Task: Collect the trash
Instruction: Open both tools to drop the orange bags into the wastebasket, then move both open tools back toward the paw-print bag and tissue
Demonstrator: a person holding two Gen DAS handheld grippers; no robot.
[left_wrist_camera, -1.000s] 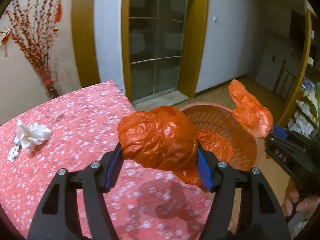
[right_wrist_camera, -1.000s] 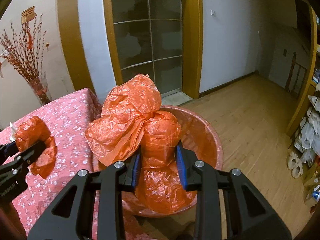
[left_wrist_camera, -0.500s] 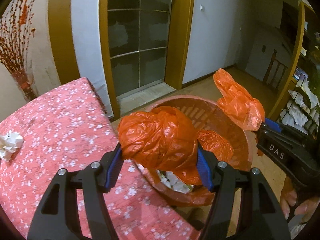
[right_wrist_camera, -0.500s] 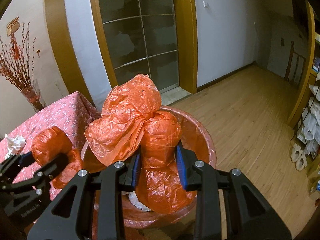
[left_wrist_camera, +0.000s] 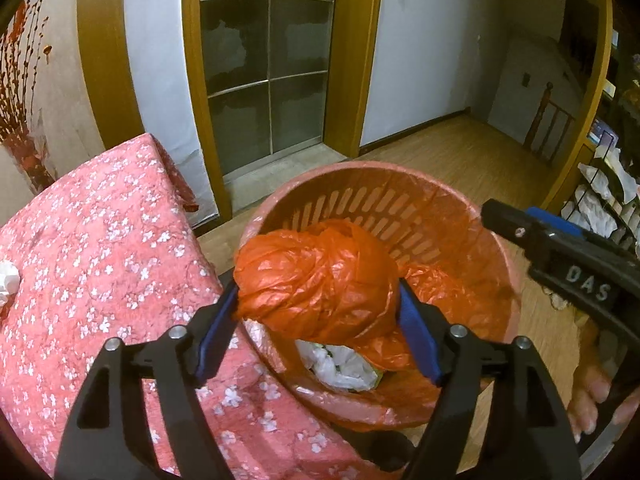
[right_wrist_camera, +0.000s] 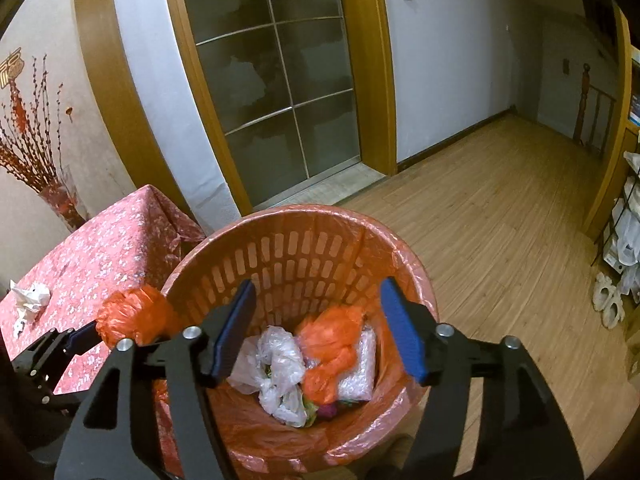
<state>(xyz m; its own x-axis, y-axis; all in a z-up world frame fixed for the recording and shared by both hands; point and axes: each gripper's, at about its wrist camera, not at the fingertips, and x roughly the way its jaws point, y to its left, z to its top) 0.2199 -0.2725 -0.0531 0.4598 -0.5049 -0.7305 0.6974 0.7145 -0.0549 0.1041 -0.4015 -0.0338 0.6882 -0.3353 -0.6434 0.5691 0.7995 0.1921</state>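
Note:
A red slatted waste basket (right_wrist_camera: 300,211) with an orange liner stands on the floor beside the table. My right gripper (right_wrist_camera: 319,292) hangs over it, jaws opening, with nothing between the blue pads. Below it an orange bag (right_wrist_camera: 332,344) lies in the basket among white plastic bags (right_wrist_camera: 276,364). My left gripper (left_wrist_camera: 318,296) is over the basket's (left_wrist_camera: 400,169) near rim. Its jaws are starting to open, but the pads still touch a balled orange bag (left_wrist_camera: 316,280). That ball (right_wrist_camera: 132,316) shows at the basket's left edge. The right gripper (left_wrist_camera: 520,216) appears at right.
The table with a red flowered cloth (left_wrist_camera: 100,240) stands left of the basket, with a crumpled white tissue (right_wrist_camera: 30,300) on it. A vase of red branches (right_wrist_camera: 60,200) is behind. Wooden floor (right_wrist_camera: 500,200), a glass door and a wire rack (left_wrist_camera: 600,208) lie beyond.
The right gripper opened and its orange bag fell into the basket. The left gripper carried its balled bag from over the table to over the basket's rim.

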